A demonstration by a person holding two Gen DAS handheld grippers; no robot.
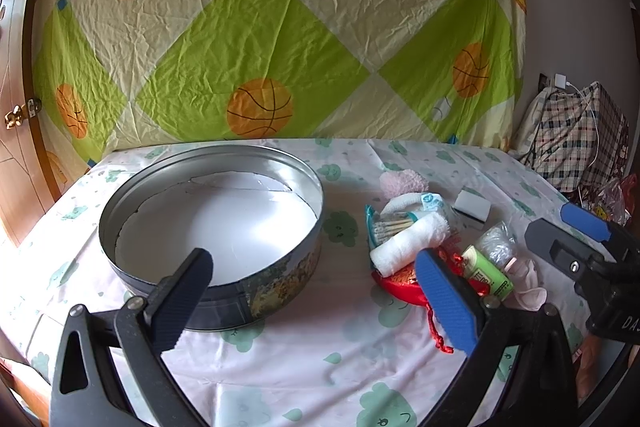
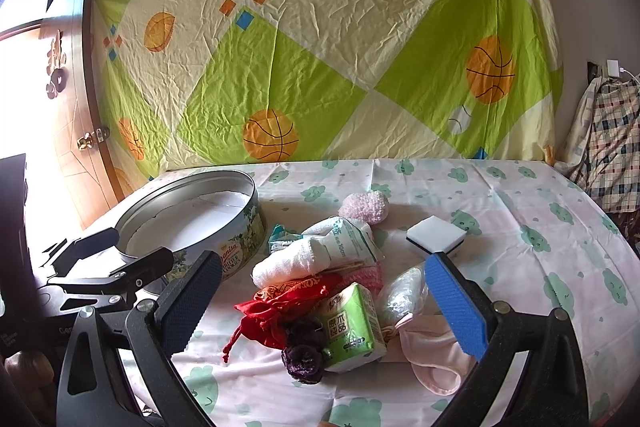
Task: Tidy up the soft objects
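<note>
A heap of soft odds and ends lies on the bench to the right of an open, round butter-cookie tin (image 1: 208,227), which holds only a white liner. In the pile, touching or overlapping: a rolled white cloth (image 2: 292,261), a packaged gauze roll (image 2: 348,237), a red drawstring pouch (image 2: 288,303), a green pack of tissues (image 2: 352,327), a dark purple scrunchie (image 2: 304,351), a pale pink cloth (image 2: 436,351) and a clear crinkled plastic bag (image 2: 400,293). A fluffy pink pom-pom (image 2: 366,207) sits just behind the heap, and a white sponge with a dark base (image 2: 436,235) lies a little apart to the right. The right gripper (image 2: 336,311) hangs over the near edge of the pile with its jaws wide apart and nothing between them, the tissue pack and pouch lying in the gap. The left gripper (image 1: 316,291) hovers beside the tin's near wall, jaws likewise spread and empty. With the tin bare, sorting appears to be at its start: the step in hand looks like picking a first item. The next move likely calls for lowering the right jaws onto one piece, closing on it alone without dragging its neighbours, then carrying it left to the tin. A floral-print cloth (image 1: 320,367) covers the bench.
</note>
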